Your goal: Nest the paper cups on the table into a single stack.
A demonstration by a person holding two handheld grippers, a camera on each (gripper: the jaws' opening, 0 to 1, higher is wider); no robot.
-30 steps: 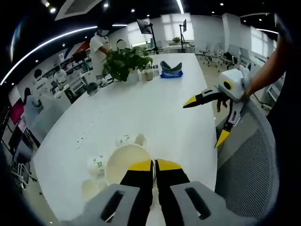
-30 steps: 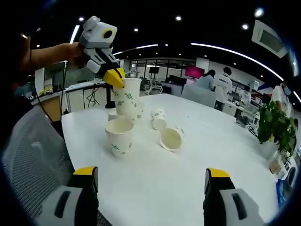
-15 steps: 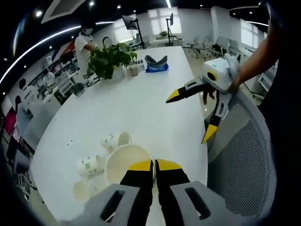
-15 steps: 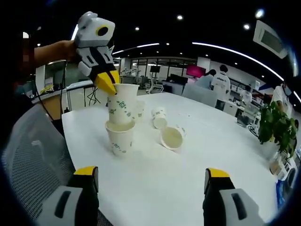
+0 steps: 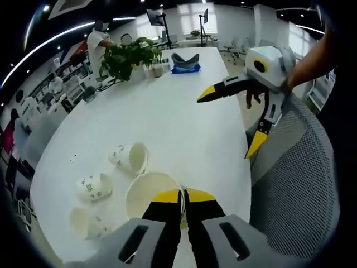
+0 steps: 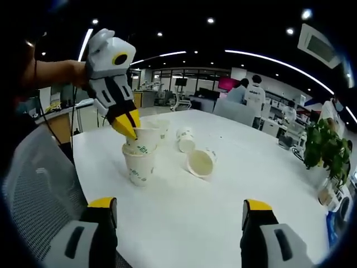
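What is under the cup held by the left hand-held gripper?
An upright paper cup on the table; the held cup is partly nested in it. The lower cup's inside is covered.

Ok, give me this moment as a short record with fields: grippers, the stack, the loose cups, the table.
left gripper: shut on the rim of the top cup
right gripper: open, holding nothing
stack: top cup sits partly down in a standing cup
loose cups: three lie on their sides, one with its mouth open toward the left gripper view
table: white
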